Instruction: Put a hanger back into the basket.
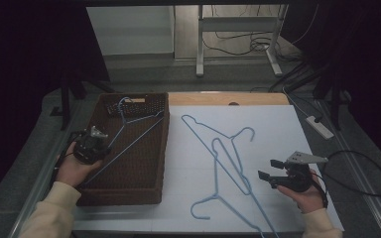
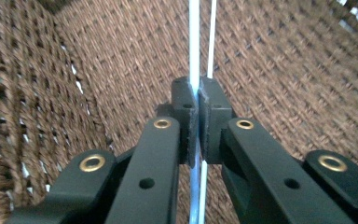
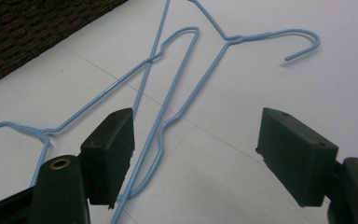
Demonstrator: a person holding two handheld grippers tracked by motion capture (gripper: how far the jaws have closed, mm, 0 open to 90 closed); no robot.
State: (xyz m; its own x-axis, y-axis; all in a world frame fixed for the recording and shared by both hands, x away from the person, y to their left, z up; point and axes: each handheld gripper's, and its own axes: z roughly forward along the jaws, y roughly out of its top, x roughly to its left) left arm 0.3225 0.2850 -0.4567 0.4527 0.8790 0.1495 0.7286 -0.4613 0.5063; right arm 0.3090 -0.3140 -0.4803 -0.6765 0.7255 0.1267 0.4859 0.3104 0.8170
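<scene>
The left gripper was clamped on a thin bar of a blue wire hanger lying in the brown woven basket at the left edge of the tabletop; its jaws were all but together on the wire. The right gripper hovered with jaws wide apart and empty over the right side, just beside two more blue hangers lying crossed on the white sheet.

Risks, as judged: the narrow wire could swivel or slip between the pads, and the hook near the basket's far wall could catch in the weave if the hanger were released unevenly. The crossed hangers could drag each other when one is lifted.

The tabletop carried a white sheet over a wooden board, its far edge bare. Beyond it were a dim floor, metal frame legs, trailing cables and a power strip.
</scene>
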